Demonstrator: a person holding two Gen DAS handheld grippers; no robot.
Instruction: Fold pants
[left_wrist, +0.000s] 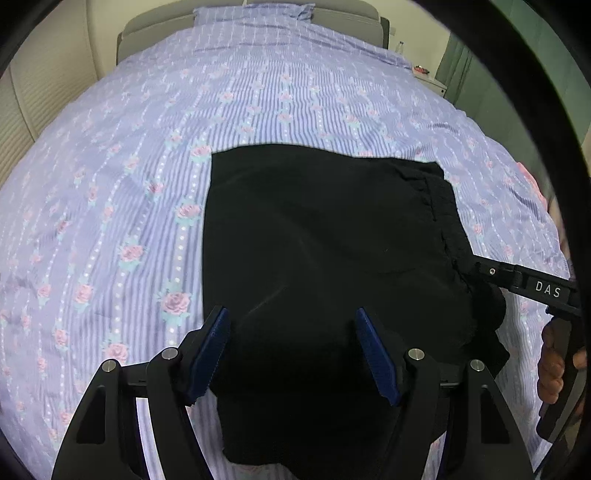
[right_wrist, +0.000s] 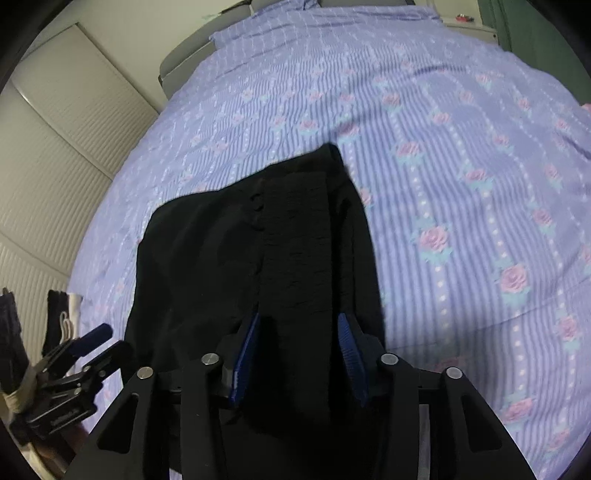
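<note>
Pants: black pants (left_wrist: 325, 236) lie folded into a rough rectangle on the bed (left_wrist: 110, 206), filling the lower centre of the left wrist view.
Left gripper: the left gripper (left_wrist: 291, 354) hangs over the near part of the pants, jaws wide apart; dark cloth shows between the blue pads (whether they touch it cannot be told).
Right gripper: the right gripper (right_wrist: 297, 360) sits low in the right wrist view, jaws partly open astride the waistband (right_wrist: 295, 236); whether the pads press on it I cannot tell.
Waistband: a gathered, ribbed strip running up the frame from between the right jaws, rougher than the smooth matte cloth to its left.
Bed: a lilac cover with fine stripes, dotted lines and pink roses, lightly creased.
Hand: a hand (left_wrist: 554, 365) grips the right tool's handle at the lower right edge of the left wrist view.
</note>
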